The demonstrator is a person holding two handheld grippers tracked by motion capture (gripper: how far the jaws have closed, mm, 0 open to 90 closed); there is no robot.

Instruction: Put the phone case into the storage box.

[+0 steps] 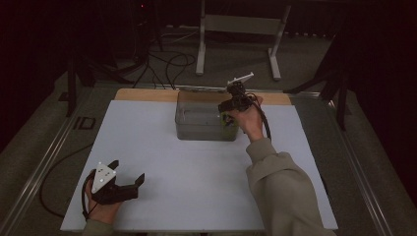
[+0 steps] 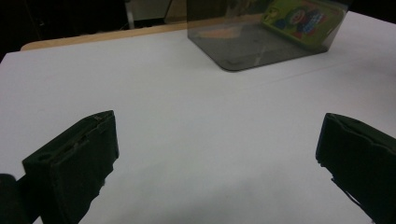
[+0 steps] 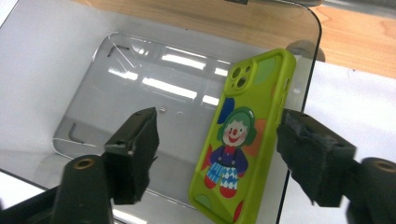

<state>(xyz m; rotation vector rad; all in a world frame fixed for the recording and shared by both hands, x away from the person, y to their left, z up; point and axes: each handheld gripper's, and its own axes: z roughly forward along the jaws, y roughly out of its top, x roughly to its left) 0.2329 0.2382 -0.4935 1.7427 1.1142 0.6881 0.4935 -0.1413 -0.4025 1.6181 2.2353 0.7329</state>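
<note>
The lime-green phone case with a clown picture stands on edge inside the clear smoky plastic bin, leaning on its wall, long axis running away from the right gripper. It lies between that gripper's spread jaws, untouched. The left gripper, spread and empty, rests far off on the white worktop.

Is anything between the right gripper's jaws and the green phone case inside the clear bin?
Nothing visible does. In the right gripper view the right gripper hangs over the clear bin with its jaws apart, and the green phone case, leaning against the bin's wall, lies between them with no pad pressing on it.
</note>
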